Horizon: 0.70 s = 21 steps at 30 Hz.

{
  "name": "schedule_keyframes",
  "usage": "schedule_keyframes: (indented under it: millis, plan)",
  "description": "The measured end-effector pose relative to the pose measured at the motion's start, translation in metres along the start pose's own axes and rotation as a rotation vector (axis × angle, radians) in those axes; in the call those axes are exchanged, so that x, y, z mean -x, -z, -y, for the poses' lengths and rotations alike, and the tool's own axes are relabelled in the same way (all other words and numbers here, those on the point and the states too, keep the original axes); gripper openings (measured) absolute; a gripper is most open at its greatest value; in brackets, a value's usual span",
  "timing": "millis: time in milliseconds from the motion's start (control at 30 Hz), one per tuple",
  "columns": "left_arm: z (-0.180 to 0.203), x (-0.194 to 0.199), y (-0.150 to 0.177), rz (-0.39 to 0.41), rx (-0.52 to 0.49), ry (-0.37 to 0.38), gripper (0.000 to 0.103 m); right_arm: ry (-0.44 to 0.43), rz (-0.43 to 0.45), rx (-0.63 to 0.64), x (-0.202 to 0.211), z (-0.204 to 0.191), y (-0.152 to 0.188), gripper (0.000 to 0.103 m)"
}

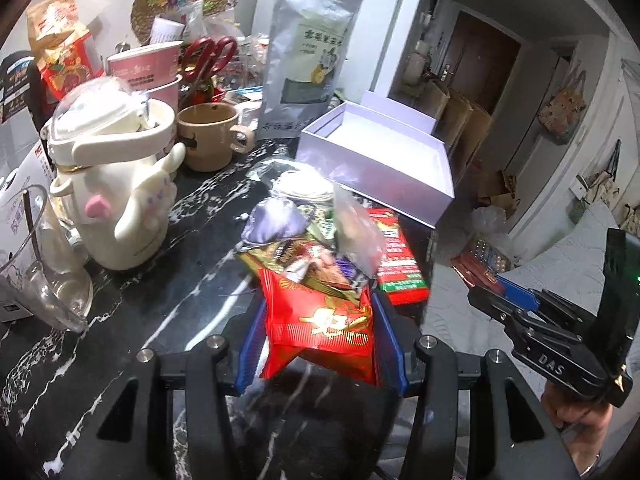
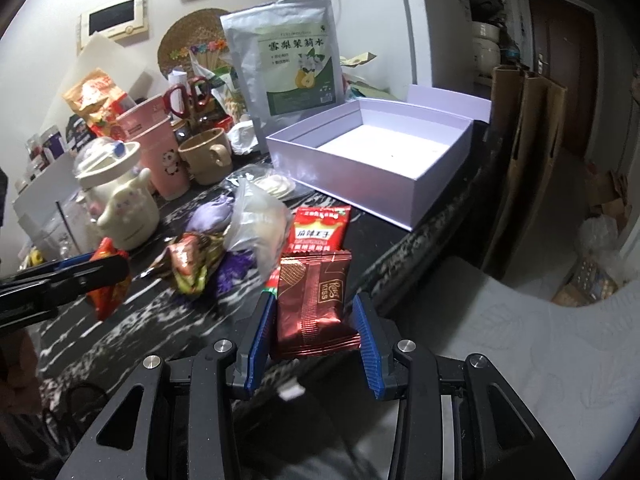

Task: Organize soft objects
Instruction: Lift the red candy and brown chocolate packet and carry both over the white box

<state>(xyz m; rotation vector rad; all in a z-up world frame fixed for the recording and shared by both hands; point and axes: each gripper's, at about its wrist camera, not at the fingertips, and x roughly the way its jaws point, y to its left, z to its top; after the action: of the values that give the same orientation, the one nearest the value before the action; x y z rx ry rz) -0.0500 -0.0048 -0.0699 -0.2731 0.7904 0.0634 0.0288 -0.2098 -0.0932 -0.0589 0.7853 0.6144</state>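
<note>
Red foil fills the gap between the blue pads of the left gripper (image 1: 320, 332): a bright red snack packet (image 1: 320, 320) with gold characters is pinched there, its lower end tucked between the jaws and its top edge pointing toward the heap beyond. The right gripper (image 2: 314, 320) is likewise closed on a wrapper, a dark maroon wafer packet (image 2: 314, 304) with a gold label, standing upright between the pads. In the left wrist view that right gripper appears at the far right, off the table edge, with a hand (image 1: 576, 416) beneath it.

Just past both held packets lies a loose pile of soft packets (image 2: 224, 248): a clear plastic bag with something pale inside, a lilac pouch, a purple wrapper and a green-and-brown foil packet. A flat red sachet (image 2: 320, 232) with green trim lies beside the pile, near the table's edge.

Behind the pile sits an open white box (image 2: 420, 196), its inside bare, with its lid leaning behind it. A tall silver pouch (image 2: 288, 60) stands left of the box. The surface is a black marble table (image 1: 192, 264) with white veins, crowded at the left with a cream character kettle (image 1: 128, 208), a tan mug (image 1: 212, 136), pink cups (image 2: 160, 136), red scissors (image 1: 208, 56) and a glass jug (image 1: 44, 264). A white fridge and a dark brown door stand behind.
</note>
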Motion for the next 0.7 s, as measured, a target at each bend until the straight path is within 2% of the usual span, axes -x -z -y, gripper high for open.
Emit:
schedule_keyframes:
  millis: [333,700]
  plan:
    - [0.043,0.011,-0.004,0.033,-0.059,0.075,0.05,-0.006,0.042,-0.026,0.049,0.001,0.012,0.039]
    - [0.076,0.018,-0.044,0.107,-0.147,0.152,0.05,0.025,0.124,-0.03,0.083,0.007,-0.008,0.039]
